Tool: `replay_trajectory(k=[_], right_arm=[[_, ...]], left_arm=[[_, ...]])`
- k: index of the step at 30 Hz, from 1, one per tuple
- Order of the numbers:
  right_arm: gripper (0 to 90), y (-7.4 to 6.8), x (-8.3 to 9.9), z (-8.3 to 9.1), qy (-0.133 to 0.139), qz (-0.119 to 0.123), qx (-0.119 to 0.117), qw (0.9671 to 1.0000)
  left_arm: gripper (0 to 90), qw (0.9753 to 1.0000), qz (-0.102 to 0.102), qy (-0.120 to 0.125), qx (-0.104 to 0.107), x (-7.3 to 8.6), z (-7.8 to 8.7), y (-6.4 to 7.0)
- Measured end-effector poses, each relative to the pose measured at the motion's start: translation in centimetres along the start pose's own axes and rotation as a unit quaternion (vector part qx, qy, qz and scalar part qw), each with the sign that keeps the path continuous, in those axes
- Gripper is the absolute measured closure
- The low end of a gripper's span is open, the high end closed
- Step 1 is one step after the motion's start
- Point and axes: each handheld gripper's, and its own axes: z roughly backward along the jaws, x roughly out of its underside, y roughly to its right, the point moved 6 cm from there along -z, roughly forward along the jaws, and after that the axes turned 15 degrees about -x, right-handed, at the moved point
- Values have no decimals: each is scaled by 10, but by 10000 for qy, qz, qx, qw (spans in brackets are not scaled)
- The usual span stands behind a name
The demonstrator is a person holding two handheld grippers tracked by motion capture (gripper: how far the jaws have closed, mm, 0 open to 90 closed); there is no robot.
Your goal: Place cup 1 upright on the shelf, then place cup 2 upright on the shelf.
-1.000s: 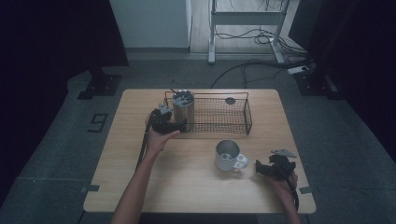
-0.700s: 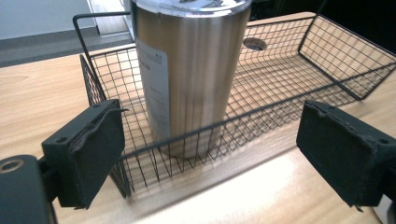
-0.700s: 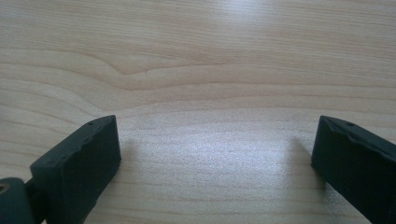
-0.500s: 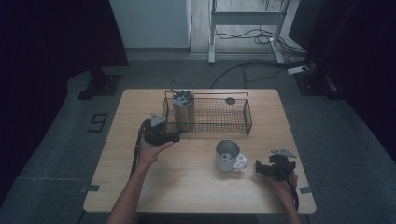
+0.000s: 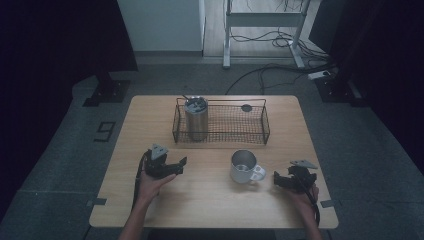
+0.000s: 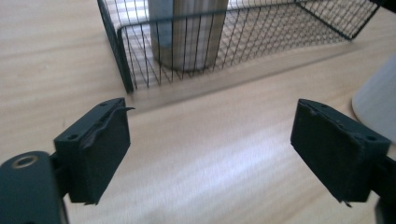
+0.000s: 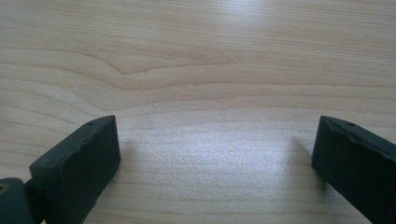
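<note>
Steel mug upright at lower centre of the high view, handle turned toward the lower right, standing on bare wooden table just in front of the wire basket. Left gripper at lower left, jaws wide and holding nothing, aimed right toward the mug. Right gripper at lower right, jaws also wide and holding nothing, resting low on the table, nearer to the mug and on its handle side. Steel tumbler upright in the basket's left end. Mug's pale wall at the right edge of the left gripper view, off the jaw line. Likely next reach: right gripper, toward the handle.
</note>
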Motion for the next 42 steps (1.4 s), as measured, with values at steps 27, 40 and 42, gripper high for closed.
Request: replay_trajectory(k=[27,40,42], right_arm=[[97,5,-6,11,354,-233,90,9991],[101,-14,-16,30,733,-293,-399,9961],[104,-18,-20,34,844,-297,-456,9949]], left_arm=[[128,9992,-122,-373,-54,52,8,1],[129,9997,19,-236,-56,48,10,-5],[130,9998,54,-205,-47,47,10,-6]])
